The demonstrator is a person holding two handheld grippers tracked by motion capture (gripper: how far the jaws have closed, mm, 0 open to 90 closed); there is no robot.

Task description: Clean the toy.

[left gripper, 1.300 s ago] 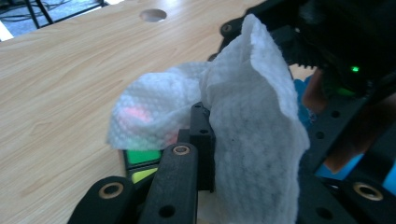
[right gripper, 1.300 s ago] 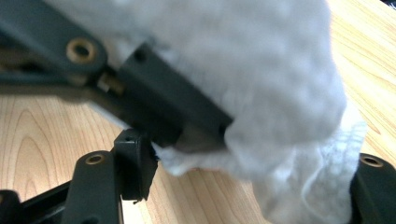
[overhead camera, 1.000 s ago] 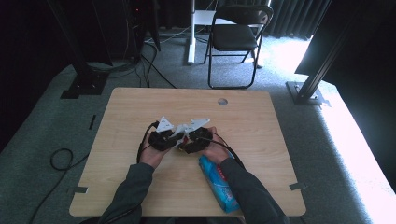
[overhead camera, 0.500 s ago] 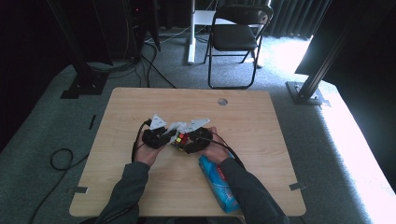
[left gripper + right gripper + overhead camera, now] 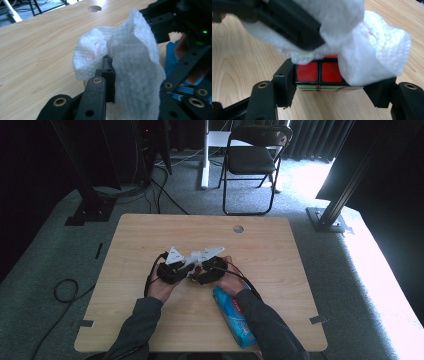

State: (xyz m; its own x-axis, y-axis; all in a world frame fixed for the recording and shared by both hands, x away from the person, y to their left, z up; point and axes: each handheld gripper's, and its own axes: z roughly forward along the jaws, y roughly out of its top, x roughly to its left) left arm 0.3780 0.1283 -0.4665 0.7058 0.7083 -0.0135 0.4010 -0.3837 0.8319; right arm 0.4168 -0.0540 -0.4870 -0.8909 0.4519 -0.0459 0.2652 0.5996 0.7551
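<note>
A cube puzzle (image 5: 319, 72) with red squares facing the camera sits clamped between the jaws of my right gripper (image 5: 332, 86), a little above the table. A white paper tissue (image 5: 367, 50) is draped over the cube's top and right side. My left gripper (image 5: 132, 82) is shut on that tissue (image 5: 130, 60) and presses it against the cube. In the high view, the left gripper (image 5: 172, 270) and the right gripper (image 5: 210, 270) meet at the middle of the wooden table (image 5: 280, 250). The cube is mostly hidden there.
A blue packet (image 5: 232, 315) lies on the table near the front edge, just under the right forearm, and it shows again as the blue packet (image 5: 172, 60) in the left gripper view. A round cable hole (image 5: 238, 228) sits near the far edge. A folding chair (image 5: 252, 160) stands beyond the table.
The left gripper with the tissue slid slightly left and then back toward the cube. The right gripper has kept the cube almost still.
</note>
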